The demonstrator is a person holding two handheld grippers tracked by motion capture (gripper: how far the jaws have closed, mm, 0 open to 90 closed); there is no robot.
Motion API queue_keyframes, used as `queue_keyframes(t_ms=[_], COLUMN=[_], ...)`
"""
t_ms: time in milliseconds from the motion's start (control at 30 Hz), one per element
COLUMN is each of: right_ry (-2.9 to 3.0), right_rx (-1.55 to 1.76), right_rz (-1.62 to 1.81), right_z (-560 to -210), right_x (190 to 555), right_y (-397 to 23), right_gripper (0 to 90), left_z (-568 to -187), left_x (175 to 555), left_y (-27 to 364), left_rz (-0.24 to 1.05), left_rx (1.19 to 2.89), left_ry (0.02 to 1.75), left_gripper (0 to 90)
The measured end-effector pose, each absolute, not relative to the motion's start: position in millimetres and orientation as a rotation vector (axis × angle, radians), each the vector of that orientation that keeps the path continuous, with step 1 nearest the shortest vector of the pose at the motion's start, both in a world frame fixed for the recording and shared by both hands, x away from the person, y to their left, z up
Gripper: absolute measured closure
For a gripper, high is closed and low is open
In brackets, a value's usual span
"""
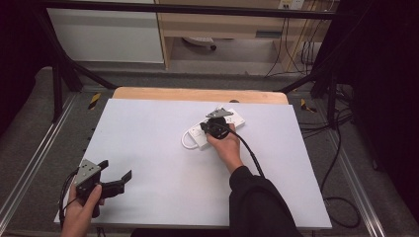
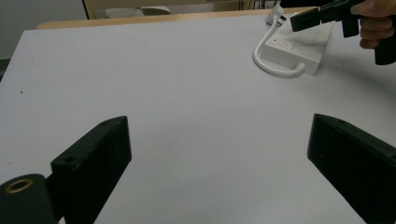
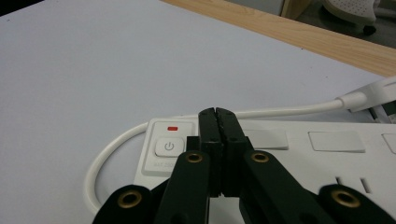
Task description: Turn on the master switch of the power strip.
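Note:
A white power strip (image 1: 196,136) lies right of the table's middle, its white cord (image 3: 107,154) looping off the left end. My right gripper (image 1: 217,119) hovers just over the strip with jaws pressed together and nothing between them. In the right gripper view the shut tips (image 3: 217,112) sit right beside the round power button (image 3: 168,146) and its red light (image 3: 172,128). My left gripper (image 1: 116,169) stands open near the front left corner above bare table. In the left gripper view the open jaws (image 2: 218,128) frame the strip (image 2: 294,49) and the right gripper (image 2: 299,21) far off.
A white sheet (image 1: 148,148) covers the table, with a wooden edge (image 1: 197,94) along the back. Black frame legs (image 1: 59,74) and floor cables (image 1: 341,148) flank the table. A cabinet (image 1: 108,34) and shelving stand behind.

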State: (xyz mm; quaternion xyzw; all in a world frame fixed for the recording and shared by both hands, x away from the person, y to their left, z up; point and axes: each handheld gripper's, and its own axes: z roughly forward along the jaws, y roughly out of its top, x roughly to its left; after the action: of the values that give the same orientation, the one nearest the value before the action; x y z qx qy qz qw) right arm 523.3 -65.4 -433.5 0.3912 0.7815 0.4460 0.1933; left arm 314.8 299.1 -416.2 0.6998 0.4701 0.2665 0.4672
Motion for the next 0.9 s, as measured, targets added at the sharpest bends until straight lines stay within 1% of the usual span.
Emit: queue_keyframes(t_ms=[900], right_ry=[2.232], right_rx=[1.062], right_rz=[1.247], right_z=[-437.3], right_x=[519.4], right_y=[-45.0], right_gripper=[90.0], left_z=[-415.9], left_x=[314.5], left_y=[299.5], left_rz=[0.655], left_rx=[1.720], left_ry=[1.145], left_gripper=[6.2])
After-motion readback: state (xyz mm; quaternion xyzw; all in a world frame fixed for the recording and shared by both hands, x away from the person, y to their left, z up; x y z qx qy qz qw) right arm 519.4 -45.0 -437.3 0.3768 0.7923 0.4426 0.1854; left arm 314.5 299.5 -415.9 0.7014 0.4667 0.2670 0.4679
